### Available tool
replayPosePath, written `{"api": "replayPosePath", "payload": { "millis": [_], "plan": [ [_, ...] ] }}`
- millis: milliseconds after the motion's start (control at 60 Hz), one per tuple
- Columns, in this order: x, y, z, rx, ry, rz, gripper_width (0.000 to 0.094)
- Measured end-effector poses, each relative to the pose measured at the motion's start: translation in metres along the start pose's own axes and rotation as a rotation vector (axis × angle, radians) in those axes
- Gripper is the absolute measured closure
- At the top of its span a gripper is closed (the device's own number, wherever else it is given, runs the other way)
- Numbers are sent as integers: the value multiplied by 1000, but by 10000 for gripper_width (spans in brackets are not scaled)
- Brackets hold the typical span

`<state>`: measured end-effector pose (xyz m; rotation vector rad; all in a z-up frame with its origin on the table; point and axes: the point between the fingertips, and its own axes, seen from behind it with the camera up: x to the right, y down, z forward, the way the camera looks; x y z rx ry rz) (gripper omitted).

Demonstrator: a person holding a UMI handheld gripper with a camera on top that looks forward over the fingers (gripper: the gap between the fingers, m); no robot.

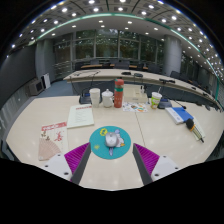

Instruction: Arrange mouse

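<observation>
Hand-held gripper [110,160] open; mouse [113,138] on teal mat [98,148] just ahead.

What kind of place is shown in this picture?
Probably an office or meeting room: long pale tables, ceiling lights and big windows. The open gripper points at a mouse on a round mat.

White mouse [113,138] on teal mat [110,143] sits between the parted tongs [110,157].
</observation>
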<state>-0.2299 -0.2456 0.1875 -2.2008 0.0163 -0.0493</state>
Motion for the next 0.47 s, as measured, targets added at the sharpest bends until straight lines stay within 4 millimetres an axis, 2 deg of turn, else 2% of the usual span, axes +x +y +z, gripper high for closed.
{"api": "replayPosePath", "payload": {
  "millis": [117,233,350,467],
  "plan": [
    [0,9,-49,24,5,-2,80],
    [-4,27,-87,23,-1,21,81],
    [-7,31,-112,51,6,-9,74],
    [-9,37,-126,57,11,-25,81]
  ]
}}
